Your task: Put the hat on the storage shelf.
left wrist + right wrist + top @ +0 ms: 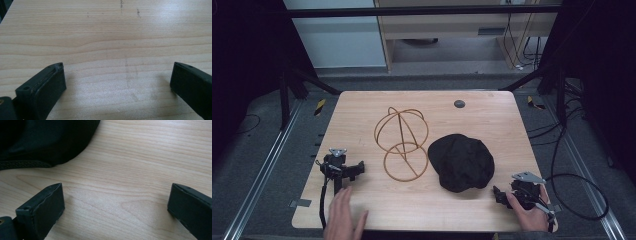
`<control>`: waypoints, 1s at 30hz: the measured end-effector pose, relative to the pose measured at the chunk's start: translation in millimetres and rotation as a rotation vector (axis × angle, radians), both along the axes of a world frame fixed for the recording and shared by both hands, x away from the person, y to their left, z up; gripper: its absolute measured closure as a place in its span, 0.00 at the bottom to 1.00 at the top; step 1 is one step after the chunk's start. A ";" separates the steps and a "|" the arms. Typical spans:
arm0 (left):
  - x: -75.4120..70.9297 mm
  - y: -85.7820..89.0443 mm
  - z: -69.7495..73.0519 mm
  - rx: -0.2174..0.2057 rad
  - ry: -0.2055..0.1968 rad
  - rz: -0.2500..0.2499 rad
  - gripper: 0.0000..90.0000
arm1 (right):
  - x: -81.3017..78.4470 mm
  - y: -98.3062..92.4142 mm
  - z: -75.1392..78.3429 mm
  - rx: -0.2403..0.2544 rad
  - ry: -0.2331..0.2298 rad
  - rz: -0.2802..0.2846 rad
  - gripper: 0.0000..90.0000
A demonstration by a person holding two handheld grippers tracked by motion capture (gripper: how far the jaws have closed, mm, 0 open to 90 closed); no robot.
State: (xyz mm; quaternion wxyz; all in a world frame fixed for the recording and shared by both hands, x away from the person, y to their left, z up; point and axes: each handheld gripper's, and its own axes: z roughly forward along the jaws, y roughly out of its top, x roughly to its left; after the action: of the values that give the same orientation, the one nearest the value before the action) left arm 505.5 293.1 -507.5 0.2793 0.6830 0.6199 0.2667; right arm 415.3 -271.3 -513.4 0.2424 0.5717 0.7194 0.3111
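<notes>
Black cap (462, 162) lies flat on the table (492, 117), just ahead-left of the right gripper (499, 195), not touching; no long axis or facing readable from above. Wire frame stand (402, 142) sits beside the cap, between it and the left gripper (357, 169).

Right gripper view: cap's edge with stitched band (45, 147) beyond the left jaw, jaws spread wide over bare wood, nothing held.

Left gripper view: jaws spread wide, empty, bare wood grain (112, 45). High view: left hand (343, 212) is off that gripper; right hand (527, 212) grips its own.
</notes>
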 end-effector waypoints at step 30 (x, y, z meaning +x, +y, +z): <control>-1.1 0.0 -0.1 -0.002 -0.001 -0.005 0.00 | 14.9 61.5 135.6 -0.018 0.022 0.330 0.11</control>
State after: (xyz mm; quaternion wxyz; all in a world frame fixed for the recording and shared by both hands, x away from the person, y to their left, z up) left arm 504.4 293.0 -507.6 0.2810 0.6841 0.6184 0.2659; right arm 430.1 -209.7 -377.8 0.1853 0.4470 0.8089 0.3339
